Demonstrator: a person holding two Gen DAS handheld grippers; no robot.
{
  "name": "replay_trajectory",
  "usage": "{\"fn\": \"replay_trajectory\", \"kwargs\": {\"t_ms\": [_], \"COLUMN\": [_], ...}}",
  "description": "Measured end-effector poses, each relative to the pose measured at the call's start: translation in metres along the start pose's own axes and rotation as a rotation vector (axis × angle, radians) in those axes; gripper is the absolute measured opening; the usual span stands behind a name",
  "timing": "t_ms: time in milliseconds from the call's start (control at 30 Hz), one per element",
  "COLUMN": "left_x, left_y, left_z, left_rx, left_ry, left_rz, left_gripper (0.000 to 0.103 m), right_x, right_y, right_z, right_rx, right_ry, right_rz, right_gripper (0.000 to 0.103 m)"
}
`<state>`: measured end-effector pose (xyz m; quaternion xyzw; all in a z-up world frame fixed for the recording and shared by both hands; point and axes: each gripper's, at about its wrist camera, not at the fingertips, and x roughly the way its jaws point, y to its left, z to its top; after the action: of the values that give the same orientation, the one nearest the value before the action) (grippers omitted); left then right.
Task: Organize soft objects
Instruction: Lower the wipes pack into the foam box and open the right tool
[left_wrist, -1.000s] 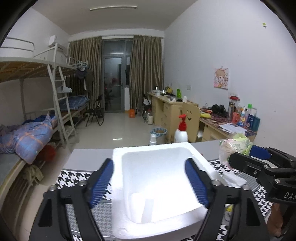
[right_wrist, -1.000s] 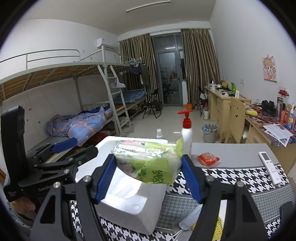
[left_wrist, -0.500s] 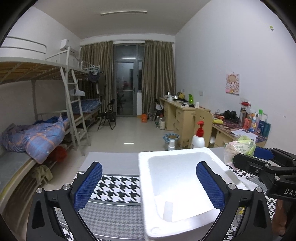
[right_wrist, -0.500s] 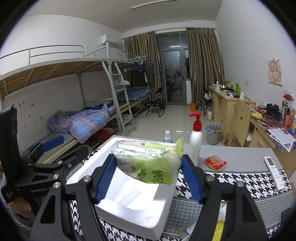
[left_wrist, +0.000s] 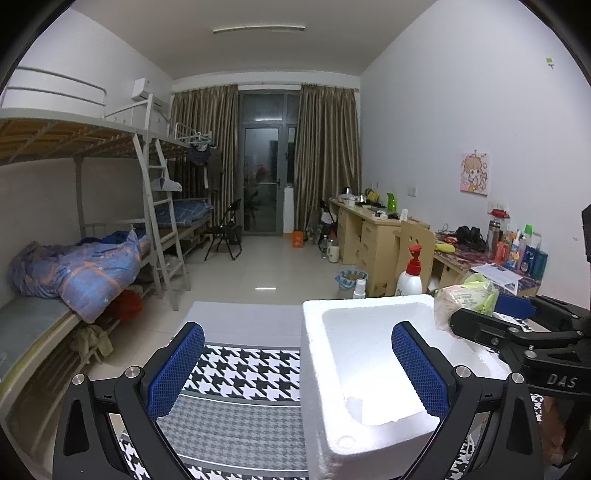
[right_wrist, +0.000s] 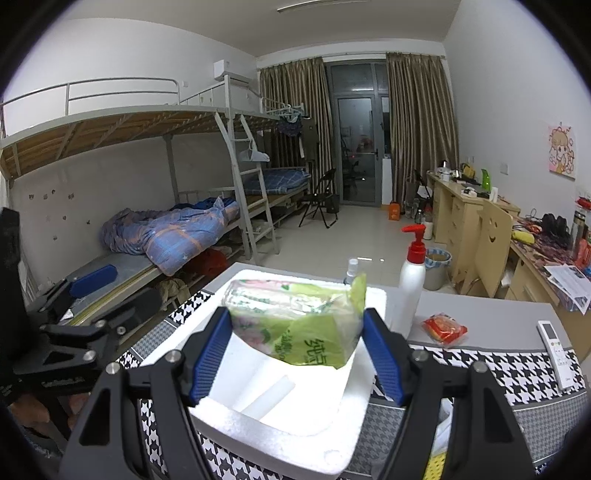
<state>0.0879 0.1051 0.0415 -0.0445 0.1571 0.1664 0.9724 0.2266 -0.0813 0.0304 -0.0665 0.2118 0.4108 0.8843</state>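
The left gripper (left_wrist: 297, 365) is spread wide and grasps nothing: its left blue pad hangs over the houndstooth cloth (left_wrist: 240, 373), while its right pad sits over the hollow of the white foam box (left_wrist: 369, 369), so the box's left wall lies between the fingers without either pad pressing on it. The gripper points forward and slightly down across the table. On its right, the right gripper (right_wrist: 295, 354) reaches in from the near side, also tipped a little downward, and is clenched on a green tissue pack (right_wrist: 299, 325); both blue pads press the pack's ends and the soft wrapper bulges between them. The pack hangs in the air above the far part of the box's open hollow, apart from the foam. From the left wrist view the same pack (left_wrist: 465, 299) shows at the box's right far corner, held by the black fingers. A strip of hand under each gripper shows at the picture edges, too dark to read its pose clearly. Beyond the box stands a white pump bottle (right_wrist: 412, 273) with a red top; a red packet (right_wrist: 443, 328) and a remote control (right_wrist: 554, 350) lie to the right on the table.
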Motion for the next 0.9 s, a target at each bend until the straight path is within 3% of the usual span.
{"fn": "replay_trajectory", "kwargs": {"t_ms": [67,233,900], "left_x": [-0.001,0.001,-0.013], "left_y": [0.001,0.002,-0.022], "left_z": [-0.001,-0.004,0.002], "left_rx": [-0.001,-0.002,0.021], "left_ry": [-0.003,0.007,-0.02], "left_rz": [0.001,-0.002,-0.034], "left_gripper": [0.102,0.102,0.102], "right_x": [0.005,0.007,-0.032], "right_y": [0.001,0.002,-0.011], "right_z": [0.0,-0.003,-0.005], "right_rx": [-0.001,-0.017,0.001], "right_ry": [0.014,0.006,-0.057], "right_rz": [0.002,0.001,-0.044], "right_gripper": [0.077,0.094,0.094]}}
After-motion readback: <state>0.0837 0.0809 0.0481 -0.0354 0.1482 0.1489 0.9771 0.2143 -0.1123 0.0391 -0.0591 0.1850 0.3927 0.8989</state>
